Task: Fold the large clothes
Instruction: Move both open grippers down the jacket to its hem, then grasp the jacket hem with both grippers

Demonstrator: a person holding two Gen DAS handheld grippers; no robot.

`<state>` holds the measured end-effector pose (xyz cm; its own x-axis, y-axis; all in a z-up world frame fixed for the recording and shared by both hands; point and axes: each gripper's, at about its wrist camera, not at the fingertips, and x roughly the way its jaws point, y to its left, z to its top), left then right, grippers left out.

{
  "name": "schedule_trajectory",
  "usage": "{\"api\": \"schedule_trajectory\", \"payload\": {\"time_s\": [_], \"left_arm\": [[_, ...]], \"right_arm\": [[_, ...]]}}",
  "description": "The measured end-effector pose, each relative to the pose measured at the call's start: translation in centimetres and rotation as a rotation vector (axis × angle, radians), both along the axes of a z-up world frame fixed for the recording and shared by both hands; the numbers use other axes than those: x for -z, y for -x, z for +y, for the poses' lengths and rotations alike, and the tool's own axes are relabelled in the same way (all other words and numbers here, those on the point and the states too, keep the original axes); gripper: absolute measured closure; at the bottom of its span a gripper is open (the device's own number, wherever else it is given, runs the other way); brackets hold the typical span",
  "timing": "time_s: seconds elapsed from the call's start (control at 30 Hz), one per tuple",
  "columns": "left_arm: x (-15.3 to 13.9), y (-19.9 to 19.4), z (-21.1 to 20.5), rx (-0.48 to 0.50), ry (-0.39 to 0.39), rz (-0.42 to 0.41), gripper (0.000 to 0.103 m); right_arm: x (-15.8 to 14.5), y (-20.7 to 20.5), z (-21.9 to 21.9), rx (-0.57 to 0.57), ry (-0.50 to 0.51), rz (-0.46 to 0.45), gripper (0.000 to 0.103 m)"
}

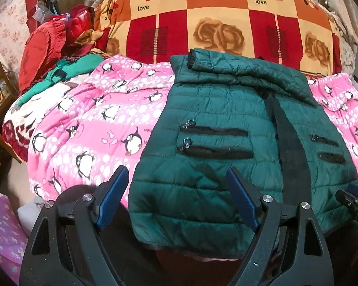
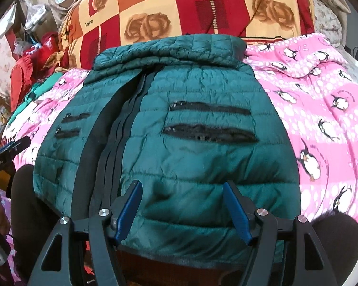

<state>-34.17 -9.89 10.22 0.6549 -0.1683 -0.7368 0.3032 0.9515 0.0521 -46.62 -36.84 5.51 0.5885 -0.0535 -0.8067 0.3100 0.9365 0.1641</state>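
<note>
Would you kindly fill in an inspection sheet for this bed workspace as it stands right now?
Surface: pink penguin-print blanket covers the bed, rumpled.
Job's things: green quilted jacket lies front up, black zipper strip down the middle, two zipped pockets on each side, a sleeve folded across the top.
Clutter: red cushion and green garment heaped at the far left; rose-patterned checked quilt behind the jacket.
Grippers: left gripper open, over the jacket's lower left corner; right gripper open, over the hem; neither grips fabric.
Cables: thin dark cord trails over the checked quilt.
Surroundings: floral-print fabric at far left; the rest too blurred to tell.
</note>
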Motion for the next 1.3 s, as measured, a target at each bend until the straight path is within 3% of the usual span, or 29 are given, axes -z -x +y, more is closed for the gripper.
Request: {"api": "schedule_trajectory", "payload": {"time_s": [0.43, 0.67, 1.03, 1.3], "left_arm": [[1.8, 0.4, 1.7, 0.004, 0.043, 0.076, 0.019], [3.0, -0.9, 4.4, 0.038, 0.213, 0.204, 0.019], [6.7, -4.1, 7.8, -0.014, 0.372, 0.377, 0.019], [9.8, -4.9, 8.5, -0.022, 0.463, 0.521, 0.019]], "right_arm": [[0.6, 1.7, -0.2, 0.021, -0.005, 0.019, 0.030], [1.0, 3.3, -1.8, 0.065, -0.026, 0.037, 0.029], [1.5, 4.8, -6.0, 0.147, -0.017, 0.095, 0.026], [4.1, 4.8, -9.1, 0.174, -0.144, 0.128, 0.024]]}}
